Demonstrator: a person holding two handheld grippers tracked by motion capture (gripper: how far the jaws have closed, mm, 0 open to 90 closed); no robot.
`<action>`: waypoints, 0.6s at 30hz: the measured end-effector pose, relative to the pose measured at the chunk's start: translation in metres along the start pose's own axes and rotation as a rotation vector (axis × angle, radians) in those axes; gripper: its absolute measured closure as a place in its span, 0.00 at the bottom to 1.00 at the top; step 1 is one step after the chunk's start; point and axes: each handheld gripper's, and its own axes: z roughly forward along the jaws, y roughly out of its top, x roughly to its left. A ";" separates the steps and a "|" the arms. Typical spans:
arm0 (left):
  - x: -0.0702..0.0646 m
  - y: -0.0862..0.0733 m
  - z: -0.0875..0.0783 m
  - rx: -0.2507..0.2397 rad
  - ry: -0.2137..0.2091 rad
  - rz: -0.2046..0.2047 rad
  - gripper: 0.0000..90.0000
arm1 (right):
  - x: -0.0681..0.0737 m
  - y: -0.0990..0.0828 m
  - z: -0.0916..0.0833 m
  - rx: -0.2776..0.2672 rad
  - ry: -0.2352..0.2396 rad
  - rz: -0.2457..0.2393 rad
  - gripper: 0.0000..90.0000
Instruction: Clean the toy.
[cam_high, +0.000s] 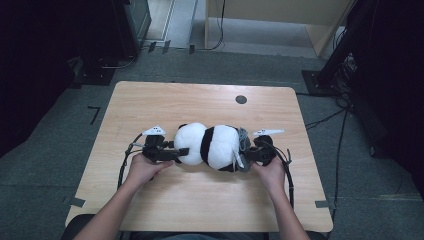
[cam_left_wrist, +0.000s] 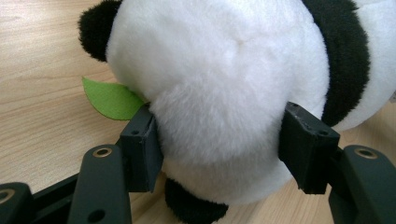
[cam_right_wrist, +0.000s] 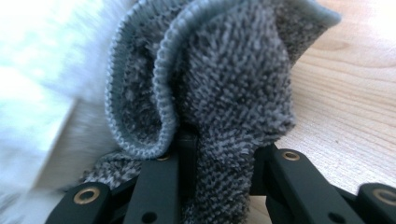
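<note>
Right gripper up close, clamped on the grey cloth at the panda's right end; left gripper squeezes its white head, panda lying mid-table

Bright tabletop, dark surroundings

Evenly lit from above on the table; soft shadows near the panda plush; overexposed, blurred white fur at left in right gripper view; grey cloth sharper.

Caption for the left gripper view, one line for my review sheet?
Left gripper clamps the white head of a plush panda lying on the wooden table, a green felt leaf beside one jaw.
</note>
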 end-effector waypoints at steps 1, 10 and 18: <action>0.000 0.000 0.000 0.000 0.000 0.000 0.41 | -0.001 0.000 0.001 0.007 0.002 0.003 0.81; 0.002 0.000 -0.001 0.006 -0.006 0.008 0.40 | -0.011 0.003 -0.004 0.060 -0.065 0.011 0.80; 0.003 0.000 0.000 0.003 -0.007 0.012 0.40 | -0.026 0.006 -0.045 -0.045 -0.128 0.058 0.80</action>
